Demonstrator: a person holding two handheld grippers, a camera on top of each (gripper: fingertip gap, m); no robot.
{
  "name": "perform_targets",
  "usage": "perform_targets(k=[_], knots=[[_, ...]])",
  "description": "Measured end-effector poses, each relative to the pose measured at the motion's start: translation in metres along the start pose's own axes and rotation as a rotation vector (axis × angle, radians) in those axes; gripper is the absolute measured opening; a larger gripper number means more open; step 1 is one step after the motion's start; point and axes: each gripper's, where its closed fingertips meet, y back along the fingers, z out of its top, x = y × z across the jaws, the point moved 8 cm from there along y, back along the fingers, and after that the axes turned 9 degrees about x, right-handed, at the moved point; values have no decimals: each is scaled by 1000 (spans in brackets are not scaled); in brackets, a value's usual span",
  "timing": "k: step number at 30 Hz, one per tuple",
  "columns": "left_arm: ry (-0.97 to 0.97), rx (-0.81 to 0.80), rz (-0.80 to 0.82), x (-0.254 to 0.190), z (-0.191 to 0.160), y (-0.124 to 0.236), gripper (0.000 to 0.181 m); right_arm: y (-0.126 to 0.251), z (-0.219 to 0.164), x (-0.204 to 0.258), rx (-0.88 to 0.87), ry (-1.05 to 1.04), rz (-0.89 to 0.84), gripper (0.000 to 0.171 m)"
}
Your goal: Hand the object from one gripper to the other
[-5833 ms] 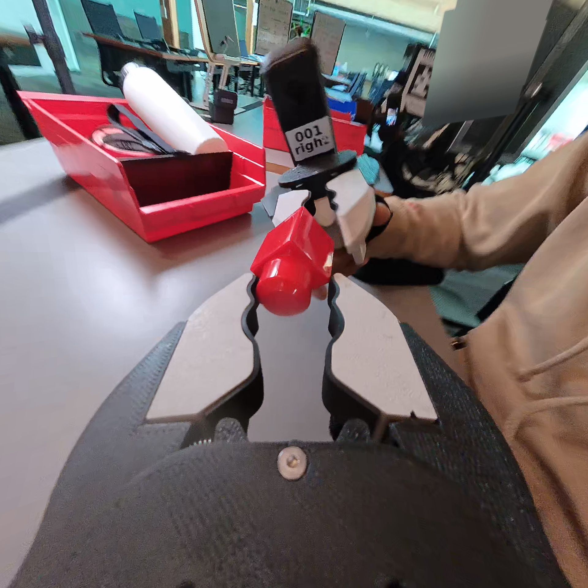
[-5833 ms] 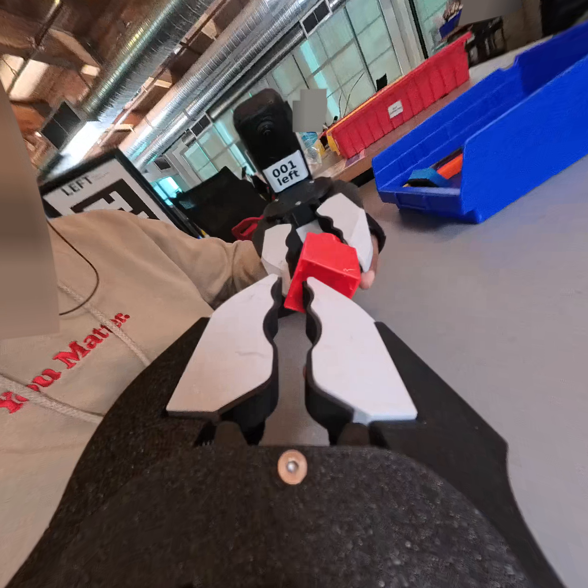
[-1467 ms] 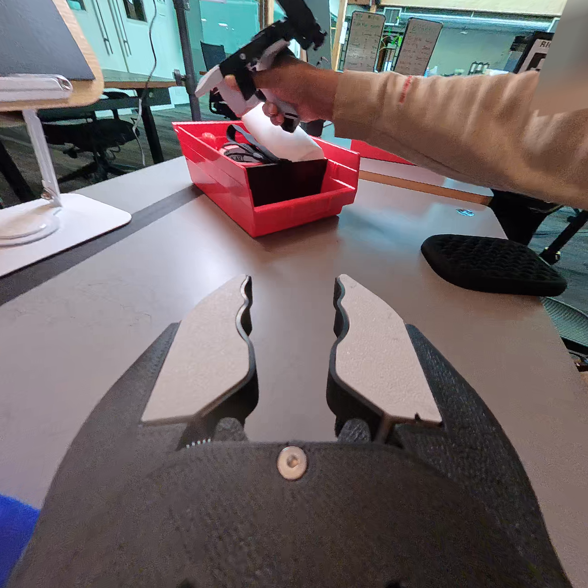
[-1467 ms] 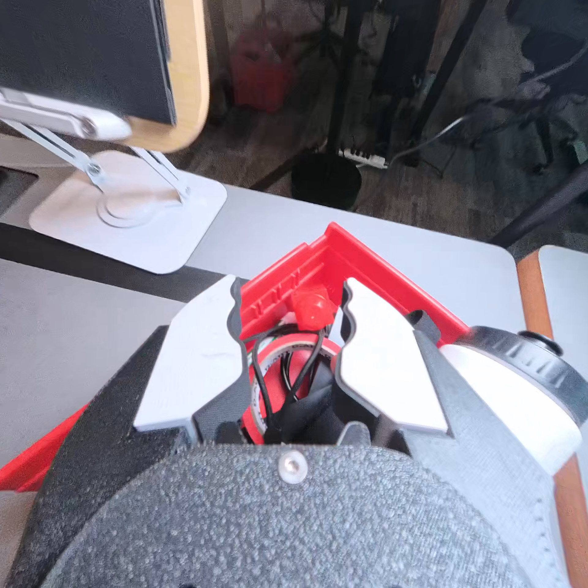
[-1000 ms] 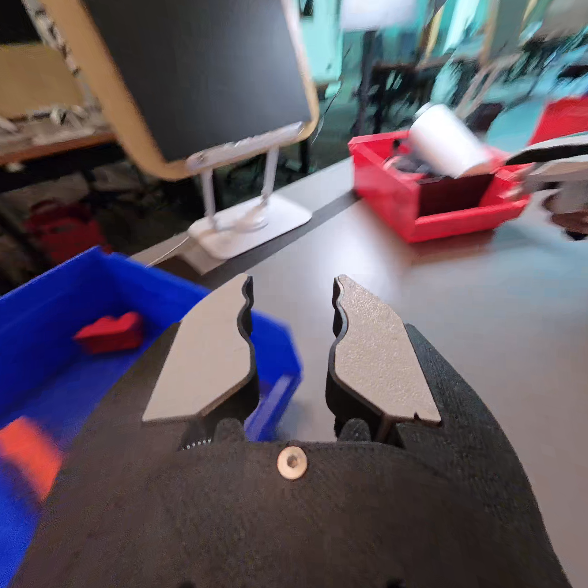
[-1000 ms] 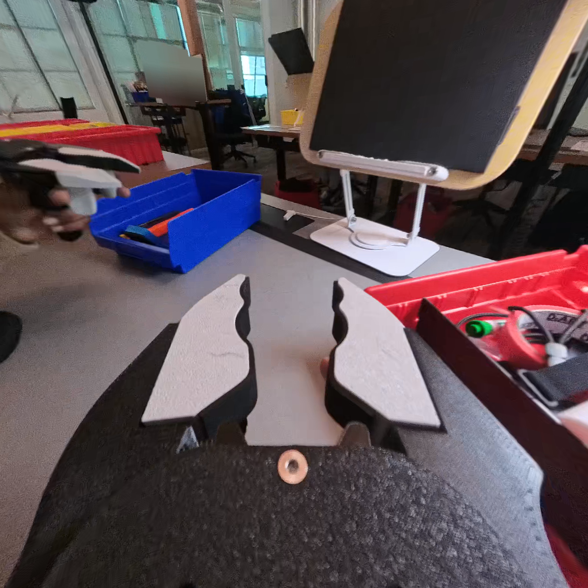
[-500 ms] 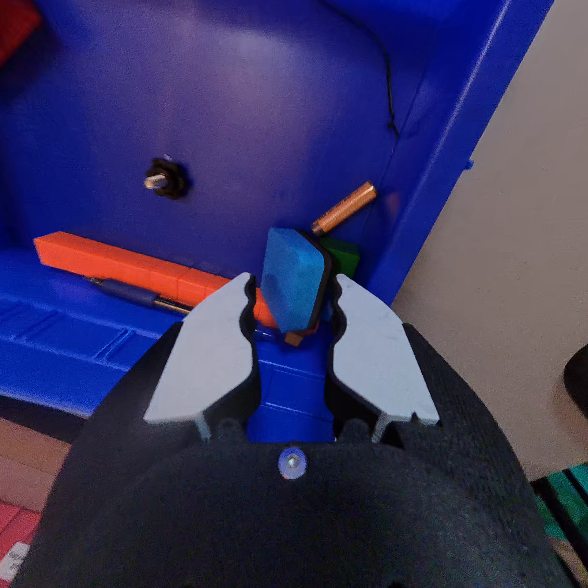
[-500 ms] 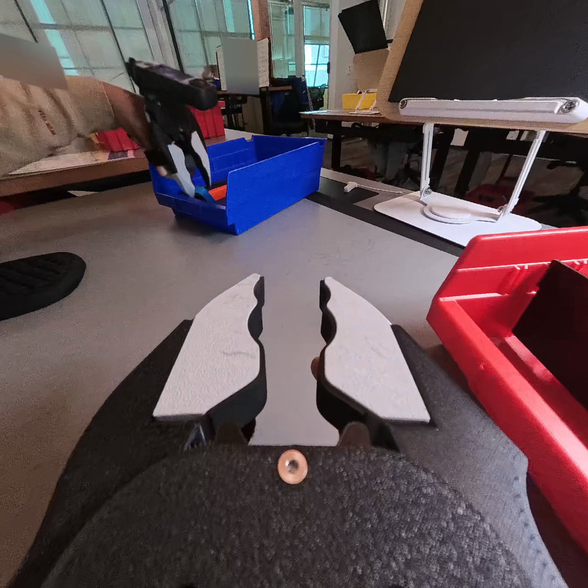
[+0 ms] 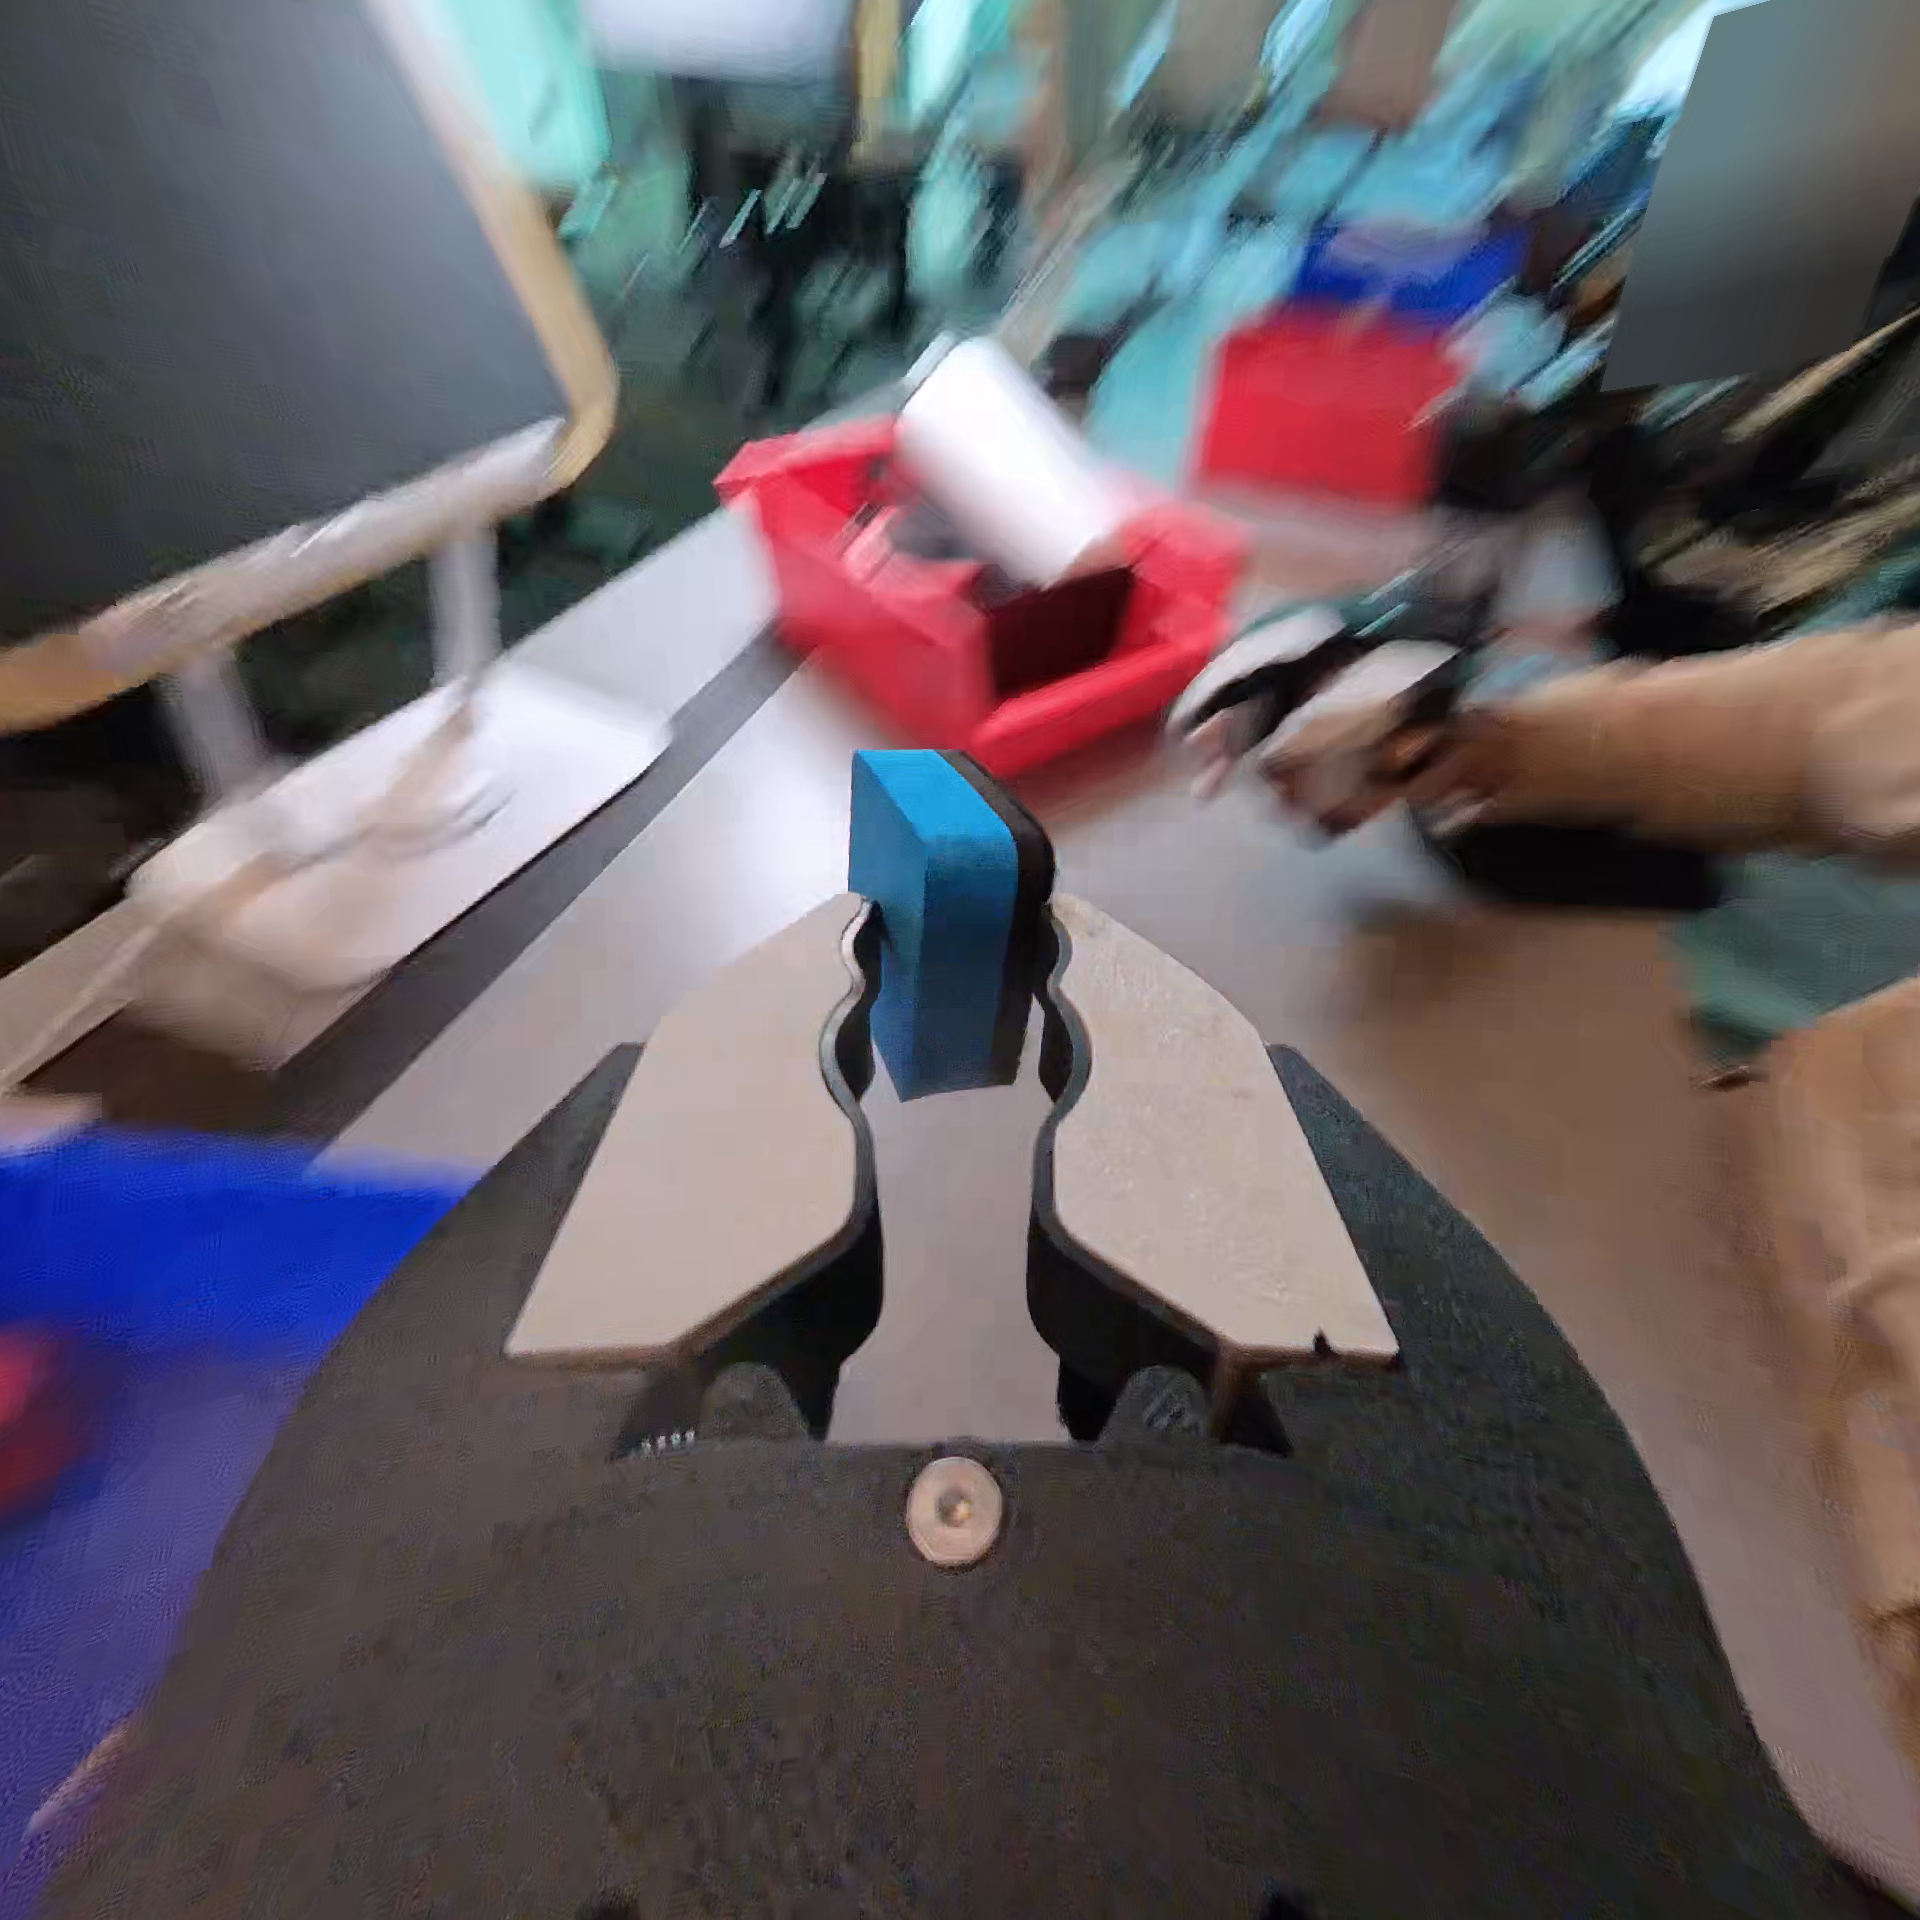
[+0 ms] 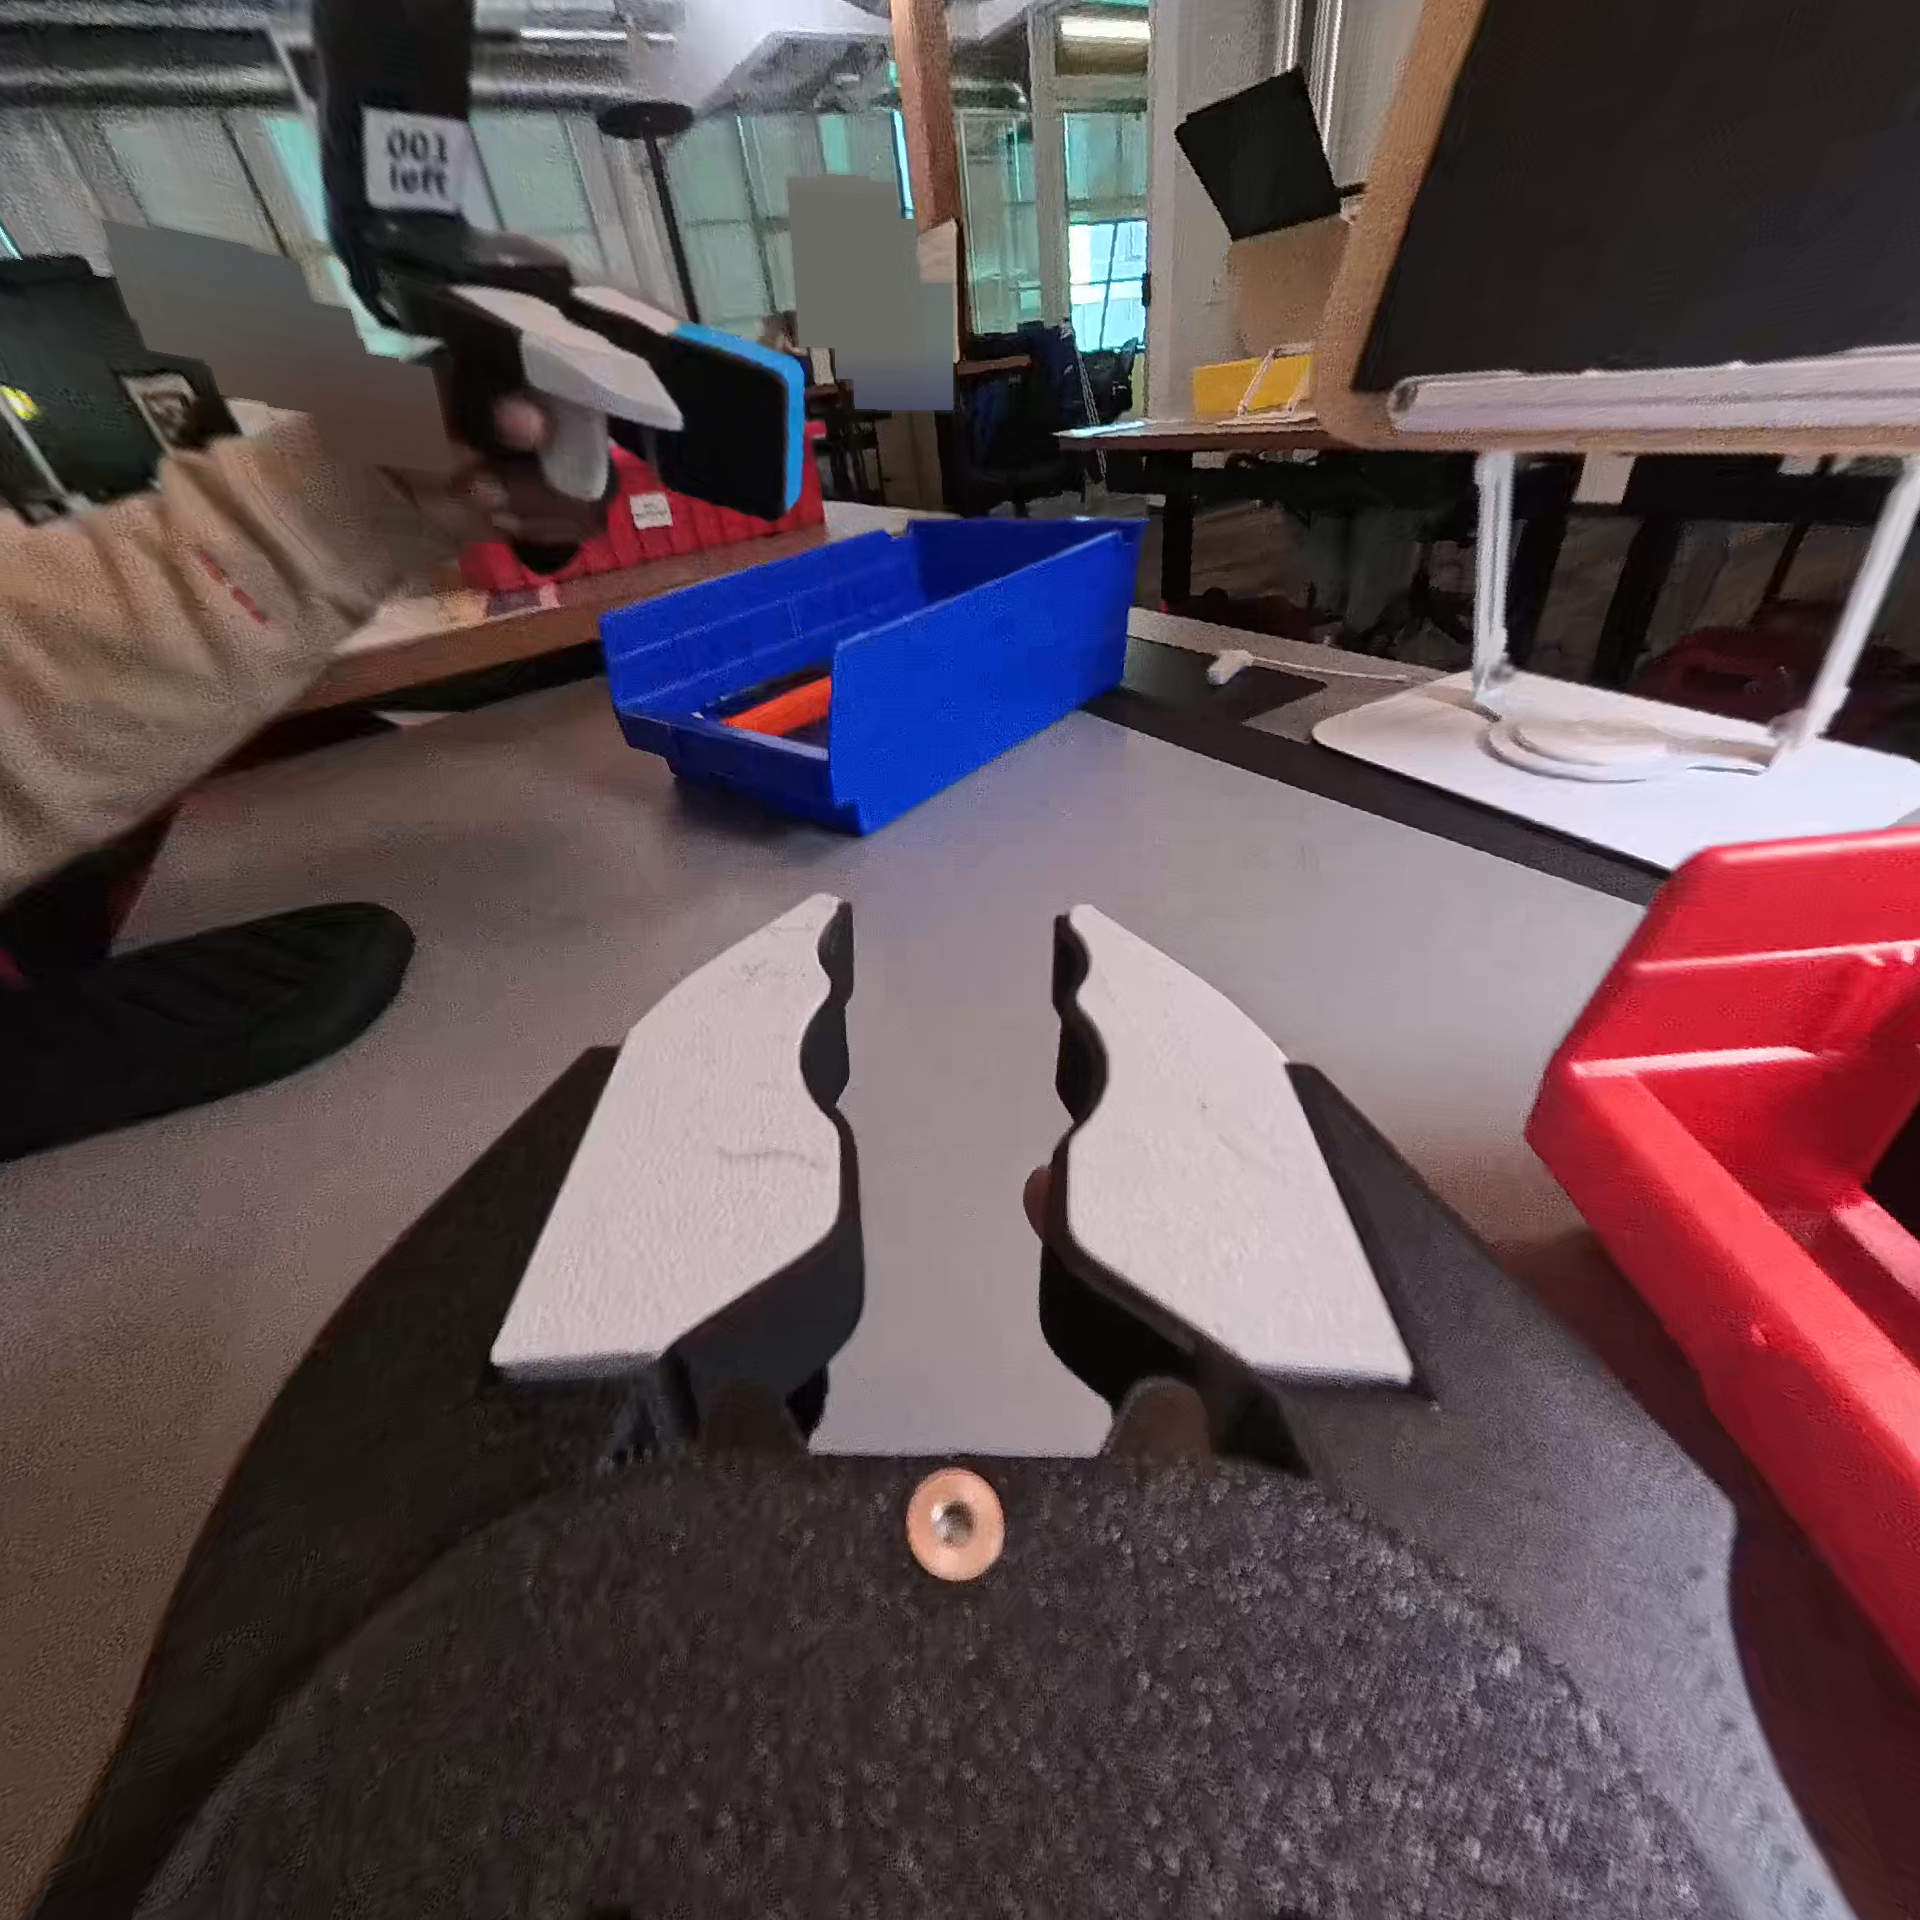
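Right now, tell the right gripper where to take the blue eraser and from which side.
Judging by its pose, grip the free far end of the blue eraser, the part sticking out past the left gripper. Come head-on from the front, the open right gripper closing across its broad blue and black faces.

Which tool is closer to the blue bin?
Left. The left tool, shut on the blue eraser, hangs above and just left of the blue bin; the right tool is open, farther back across the table.
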Motion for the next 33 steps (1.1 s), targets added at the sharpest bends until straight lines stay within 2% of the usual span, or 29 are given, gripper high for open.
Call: perform_targets(k=[2,4,6,8,10,13,16,20,25,28,30,33], knots=[[4,-213,-211,-40,15,-20,28,-8,17,12,-60,-27,84,40],[30,-341,-421,-73,25,-44,28,-15,40,31,-138,-35,195,44],[53,-382,-586,-99,33,-68,28,-20,64,49,-213,-33,300,47],[57,-397,-670,-115,38,-85,28,-24,79,65,-235,-24,393,44],[64,-427,-678,-120,38,-92,25,-24,82,76,-216,14,468,23],[102,-438,-605,-112,29,-97,23,-22,76,70,-240,-14,405,22],[109,-396,-479,-103,15,-103,27,-14,78,50,-293,-152,399,22],[70,-268,-421,-102,6,-114,29,-17,74,36,2,-61,355,22],[66,-175,-414,-108,-2,-130,22,-19,65,34,155,-35,383,22],[126,-234,-437,-106,-3,-130,20,-20,64,34,137,-43,392,22],[198,-326,-459,-103,1,-127,20,-19,67,33,38,-74,394,24],[275,-411,-491,-100,1,-123,20,-21,63,33,-60,-131,432,39]])
